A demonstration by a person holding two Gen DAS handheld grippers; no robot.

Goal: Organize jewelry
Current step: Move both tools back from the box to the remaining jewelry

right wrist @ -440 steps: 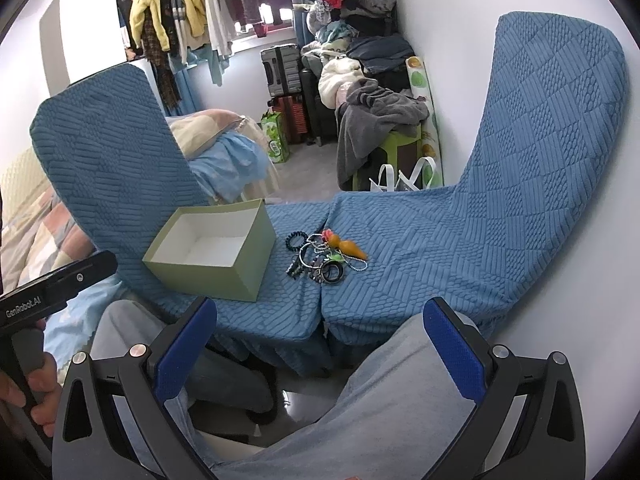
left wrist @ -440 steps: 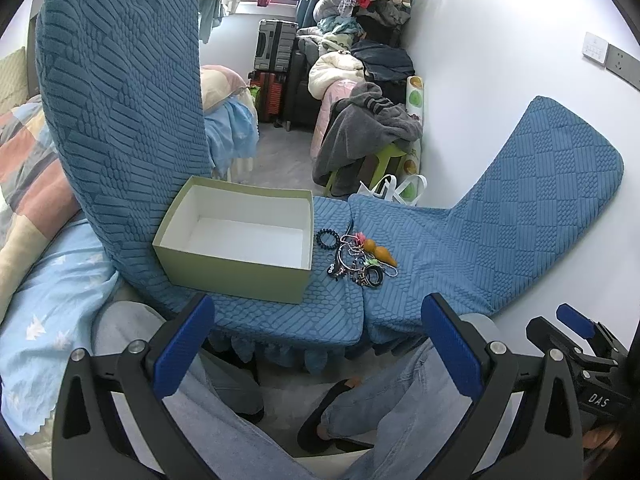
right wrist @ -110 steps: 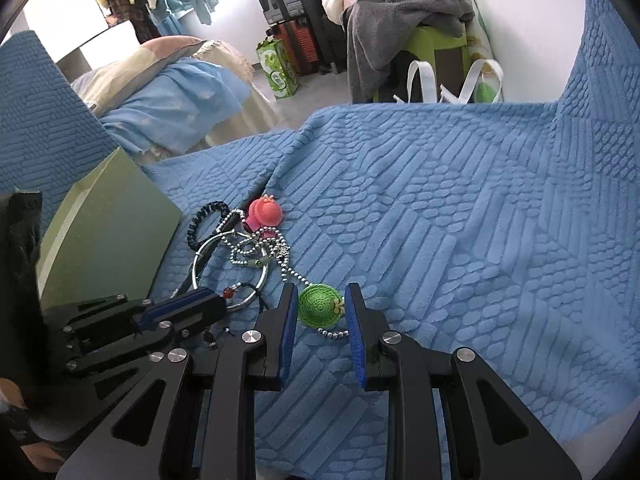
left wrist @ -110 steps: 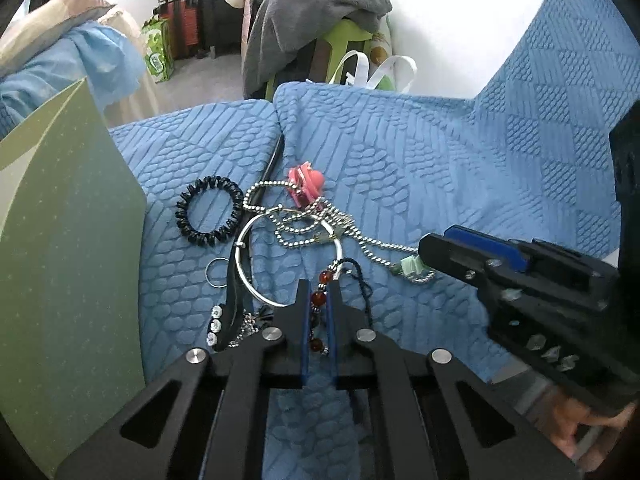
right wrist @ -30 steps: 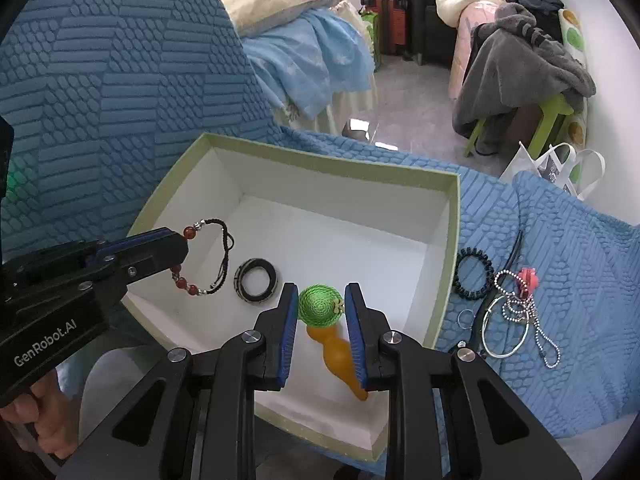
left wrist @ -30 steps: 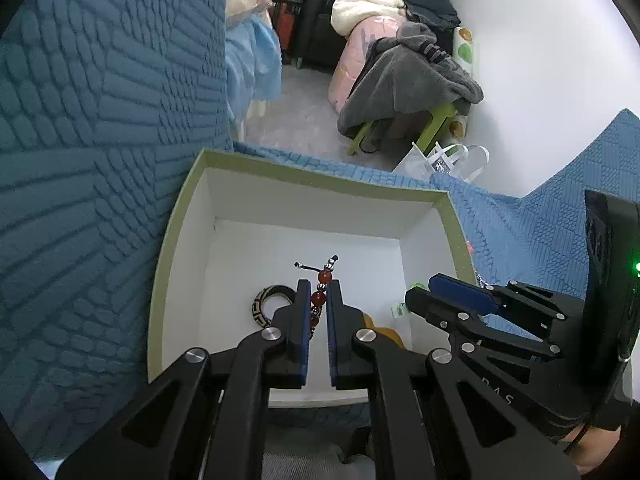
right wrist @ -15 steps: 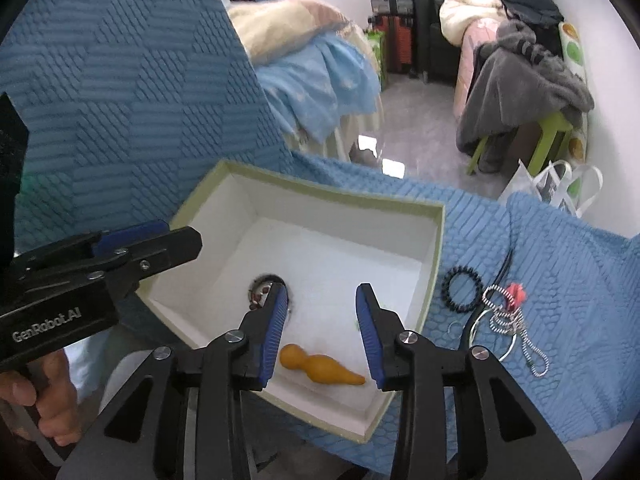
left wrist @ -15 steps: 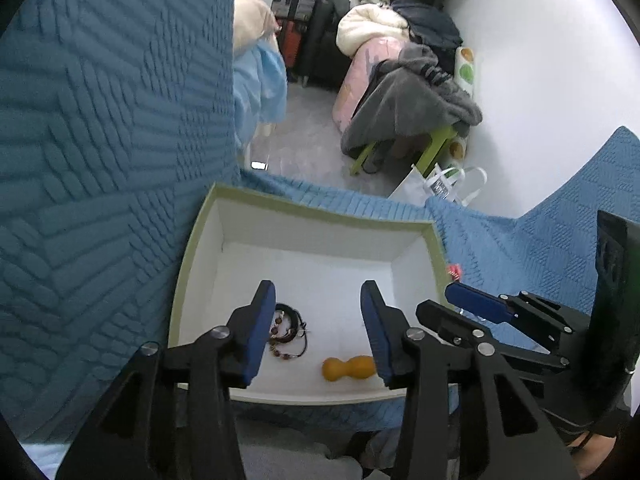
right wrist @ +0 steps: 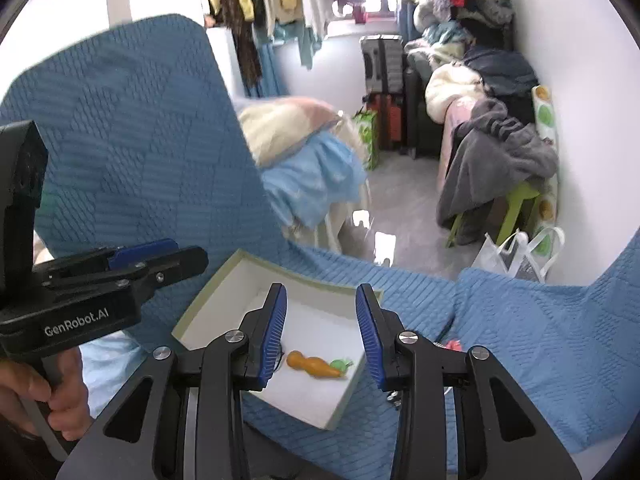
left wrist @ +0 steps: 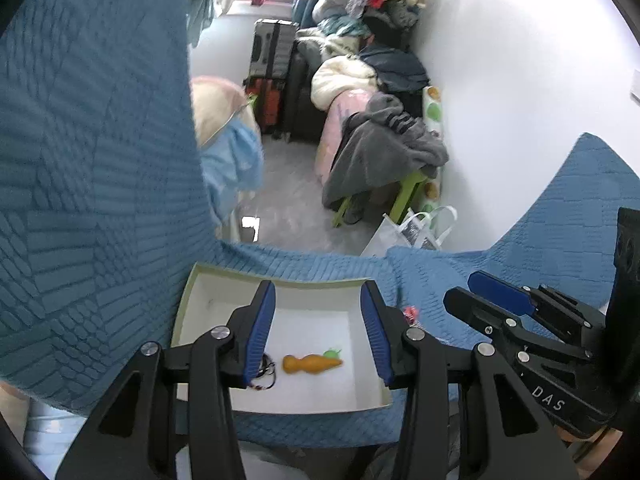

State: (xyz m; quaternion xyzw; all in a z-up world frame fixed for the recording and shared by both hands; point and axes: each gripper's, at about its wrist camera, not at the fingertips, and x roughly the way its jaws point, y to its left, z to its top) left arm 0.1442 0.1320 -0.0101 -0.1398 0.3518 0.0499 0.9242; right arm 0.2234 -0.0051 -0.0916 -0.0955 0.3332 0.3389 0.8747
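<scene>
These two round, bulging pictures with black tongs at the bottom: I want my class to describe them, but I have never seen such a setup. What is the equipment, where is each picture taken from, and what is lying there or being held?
There is no robot here. A person holds a hand tool with two fingers in each hand, and each tool carries a wide-angle camera looking forward along its fingers, hence the bulging view.

One picture is from the left gripper, with the other tool at its right edge. The other is from the right gripper, with the left tool and the hand holding it at its left.

Both stand open and hold nothing. Below them a pale green box sits on a blue quilted cover. Inside lie an orange carrot-shaped charm with a green top and a dark beaded bracelet. More jewelry lies on the cover beside the box, mostly hidden.
</scene>
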